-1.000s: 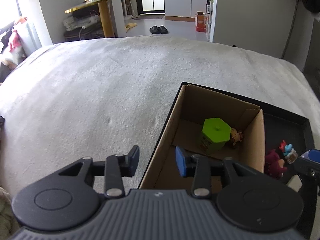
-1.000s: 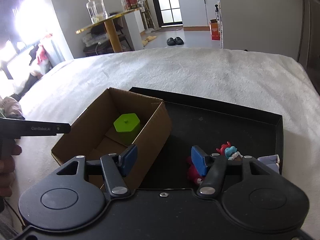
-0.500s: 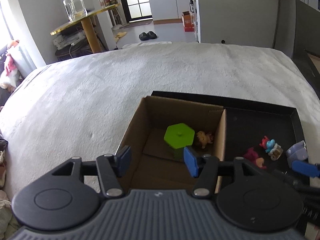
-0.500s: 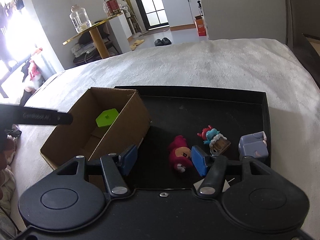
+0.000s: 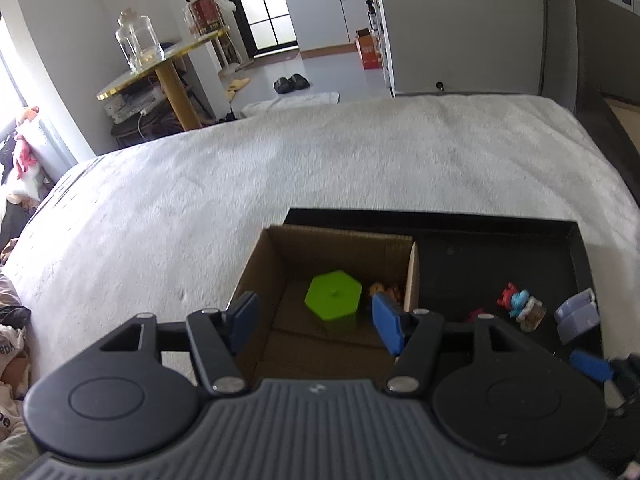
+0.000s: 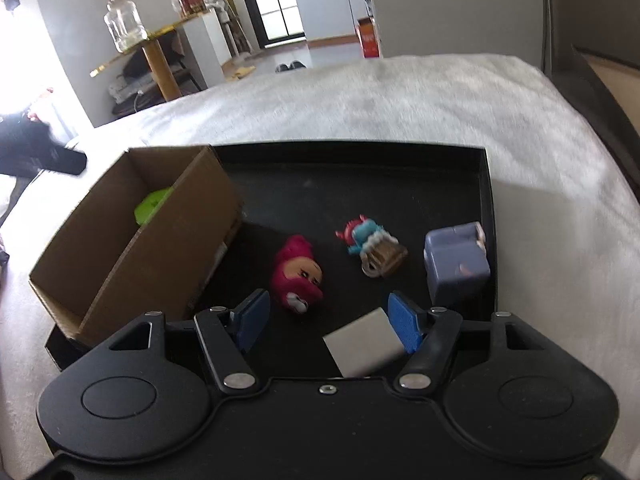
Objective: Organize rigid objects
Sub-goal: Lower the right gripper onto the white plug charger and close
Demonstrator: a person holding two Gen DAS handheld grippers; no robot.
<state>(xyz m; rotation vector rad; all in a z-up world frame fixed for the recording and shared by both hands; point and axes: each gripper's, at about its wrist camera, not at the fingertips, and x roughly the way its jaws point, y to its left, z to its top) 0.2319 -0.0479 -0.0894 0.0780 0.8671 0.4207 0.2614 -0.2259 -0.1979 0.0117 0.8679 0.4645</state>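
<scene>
Between the right gripper's point(image 6: 328, 316) jaws, just widened and released: bare black tray point(image 6: 360, 184). At 11 o'clock, pink toy point(image 6: 298, 274); 12, blue figure point(image 6: 370, 242); 1, purple block point(image 6: 456, 266). Left gripper point(image 5: 314, 318), jaws just widened, empty, above cardboard box point(image 5: 256, 276) holding green hexagon point(image 5: 334, 294).

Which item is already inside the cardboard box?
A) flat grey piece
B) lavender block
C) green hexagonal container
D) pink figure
C: the green hexagonal container sits on the floor of the cardboard box, while the pink figure, lavender block and flat grey piece all lie out on the black tray.
</scene>
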